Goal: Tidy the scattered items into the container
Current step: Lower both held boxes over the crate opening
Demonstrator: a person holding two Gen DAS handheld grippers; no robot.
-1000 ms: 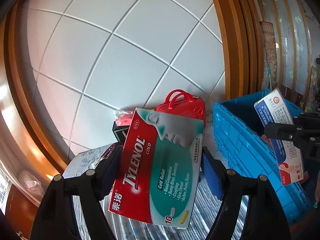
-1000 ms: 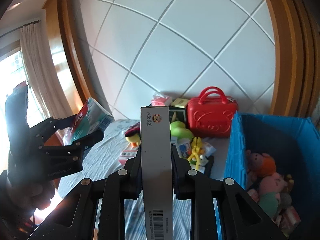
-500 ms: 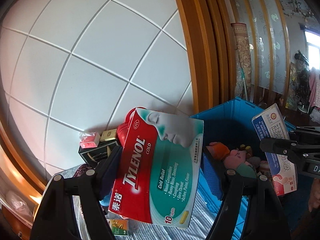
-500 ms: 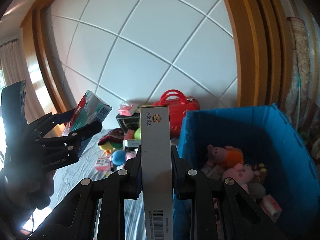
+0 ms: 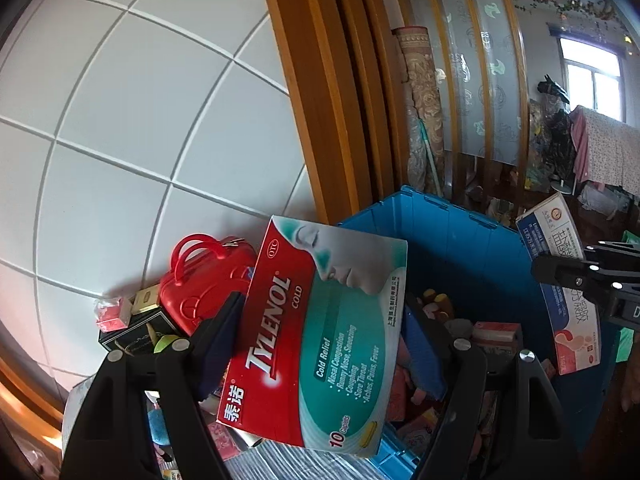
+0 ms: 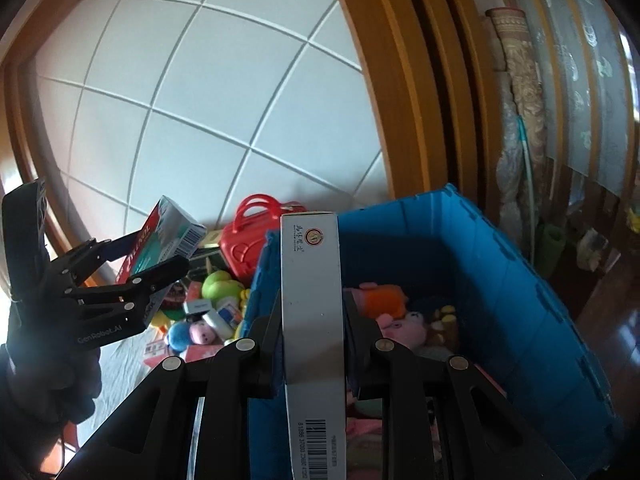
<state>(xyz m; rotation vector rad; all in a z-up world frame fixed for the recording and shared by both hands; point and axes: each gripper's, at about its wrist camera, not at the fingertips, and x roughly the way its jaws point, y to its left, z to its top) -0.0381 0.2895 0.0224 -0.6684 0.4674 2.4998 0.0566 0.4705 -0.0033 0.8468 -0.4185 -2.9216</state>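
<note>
My left gripper (image 5: pixel 320 320) is shut on a red and teal Tylenol box (image 5: pixel 316 332), held above the near left edge of the blue crate (image 5: pixel 460 240). It also shows in the right wrist view (image 6: pixel 168 236). My right gripper (image 6: pixel 312 312) is shut on a white medicine box (image 6: pixel 312 320), held edge-on over the blue crate (image 6: pixel 500 272). That white medicine box also shows in the left wrist view (image 5: pixel 560 292). Plush toys (image 6: pixel 396 316) and small boxes lie inside the crate.
A red toy suitcase (image 5: pixel 200 276) stands by the white panelled wall, left of the crate. Scattered small toys and boxes (image 6: pixel 208 312) lie on the cloth-covered surface beside the crate. A wooden frame (image 5: pixel 332 100) rises behind the crate.
Both grippers have swung right toward the crate with their boxes. The crate interior now fills more of both views.
</note>
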